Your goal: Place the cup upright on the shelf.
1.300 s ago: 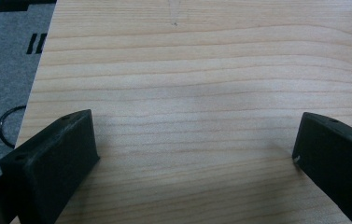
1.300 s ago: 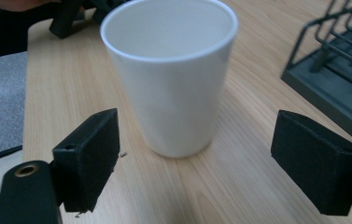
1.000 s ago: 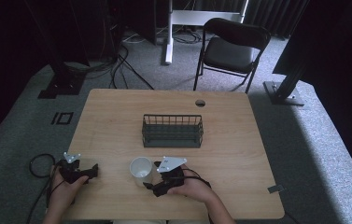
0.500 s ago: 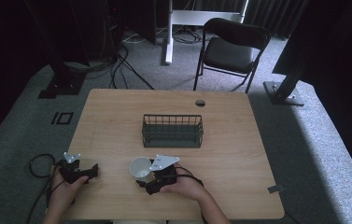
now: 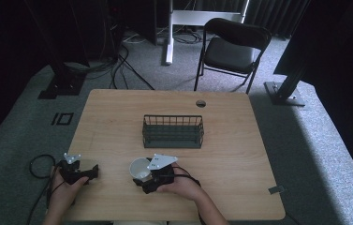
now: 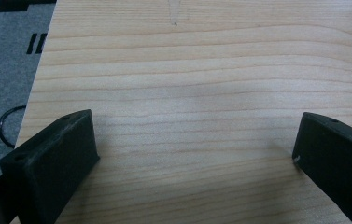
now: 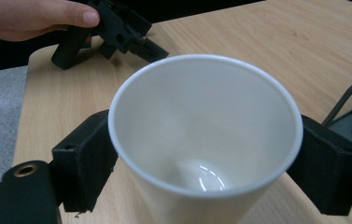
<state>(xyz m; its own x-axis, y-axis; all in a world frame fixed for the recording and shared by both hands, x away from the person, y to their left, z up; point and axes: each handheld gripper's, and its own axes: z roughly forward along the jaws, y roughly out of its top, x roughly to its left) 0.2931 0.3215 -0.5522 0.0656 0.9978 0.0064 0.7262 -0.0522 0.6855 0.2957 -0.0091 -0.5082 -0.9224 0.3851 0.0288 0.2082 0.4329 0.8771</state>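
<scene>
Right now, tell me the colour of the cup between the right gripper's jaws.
White, inside and out; the cup shows best in the right gripper view.

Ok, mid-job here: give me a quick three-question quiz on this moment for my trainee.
1. True or false: the left gripper holds something between its fingers.
2. Which thing sits between the right gripper's fingers? A) wire basket B) white paper cup C) cable
3. Fill in: the wire basket stands on the table, on the ___ side of the cup from the person.

Key:
1. False; bare wood lies between them.
2. B, the white paper cup, upright and empty.
3. Far.
</scene>
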